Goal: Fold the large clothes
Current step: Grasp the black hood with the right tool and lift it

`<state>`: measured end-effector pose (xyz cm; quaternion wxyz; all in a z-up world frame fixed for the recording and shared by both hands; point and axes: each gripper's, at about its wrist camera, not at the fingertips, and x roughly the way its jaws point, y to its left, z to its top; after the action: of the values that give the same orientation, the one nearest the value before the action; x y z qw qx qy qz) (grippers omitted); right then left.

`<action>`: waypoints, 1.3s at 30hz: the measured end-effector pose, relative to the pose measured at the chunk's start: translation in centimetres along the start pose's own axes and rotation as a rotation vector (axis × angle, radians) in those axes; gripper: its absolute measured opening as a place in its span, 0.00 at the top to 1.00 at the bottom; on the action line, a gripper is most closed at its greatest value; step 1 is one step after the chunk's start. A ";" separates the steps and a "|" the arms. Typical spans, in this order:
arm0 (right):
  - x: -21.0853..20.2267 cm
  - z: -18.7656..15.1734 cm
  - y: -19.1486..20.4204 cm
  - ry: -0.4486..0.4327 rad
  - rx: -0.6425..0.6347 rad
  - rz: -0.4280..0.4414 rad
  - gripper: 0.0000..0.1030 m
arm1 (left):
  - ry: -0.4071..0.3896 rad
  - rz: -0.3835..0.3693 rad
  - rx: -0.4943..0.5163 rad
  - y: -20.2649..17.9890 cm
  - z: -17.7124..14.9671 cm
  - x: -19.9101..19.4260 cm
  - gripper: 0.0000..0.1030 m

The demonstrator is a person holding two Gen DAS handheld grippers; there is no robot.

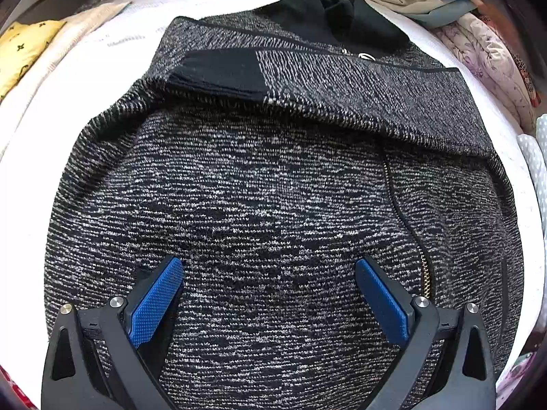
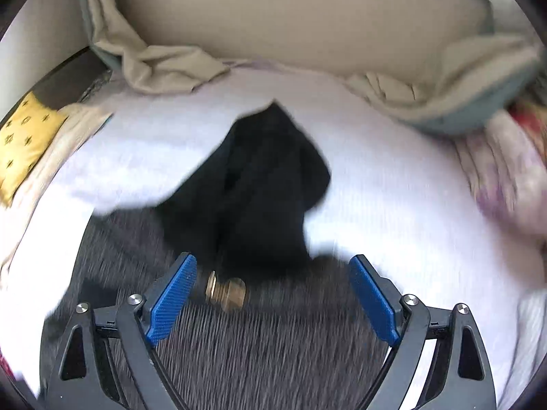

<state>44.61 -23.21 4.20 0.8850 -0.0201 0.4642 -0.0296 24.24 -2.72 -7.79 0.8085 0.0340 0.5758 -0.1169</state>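
Left gripper [image 1: 268, 266] spread wide, nothing pinched, hovering right over the grey knit jacket [image 1: 273, 188]. Jacket lying flat on the white bedsheet [image 1: 239, 3], sleeve [image 1: 307, 82] folded across, black hood [image 1: 328, 10] at the far end. Right gripper [image 2: 273, 266] also gaping open over the blurry zipper pull [image 2: 227, 290].

Grey-black knit zip jacket [image 1: 273, 188], sleeve folded across, flat on white bedding.

Bright daylight, glaring white sheet [image 1: 239, 7], fisheye-bent edges, motion-blurred right view.
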 end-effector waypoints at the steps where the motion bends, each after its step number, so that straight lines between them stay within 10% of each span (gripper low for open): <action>1: 1.1 1.9 -0.2 0.008 0.008 -0.010 0.17 | 0.004 -0.003 0.002 0.1 0.0 0.1 0.00; 10: 11.7 10.6 -1.6 0.043 0.152 0.059 0.28 | 0.008 0.002 0.057 -0.2 -0.3 0.7 0.00; 34: 28.0 15.0 -2.2 0.097 0.193 -0.050 0.35 | 0.022 -0.111 0.008 2.3 1.7 1.0 0.00; 39: 27.2 14.8 -1.6 0.080 0.139 -0.097 0.93 | 0.024 -0.119 -0.007 2.6 2.1 0.9 0.00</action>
<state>72.17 -26.57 -9.55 0.8625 0.0204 0.4945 -0.1054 27.07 -0.75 -8.14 0.7933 -0.0018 0.5867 -0.1626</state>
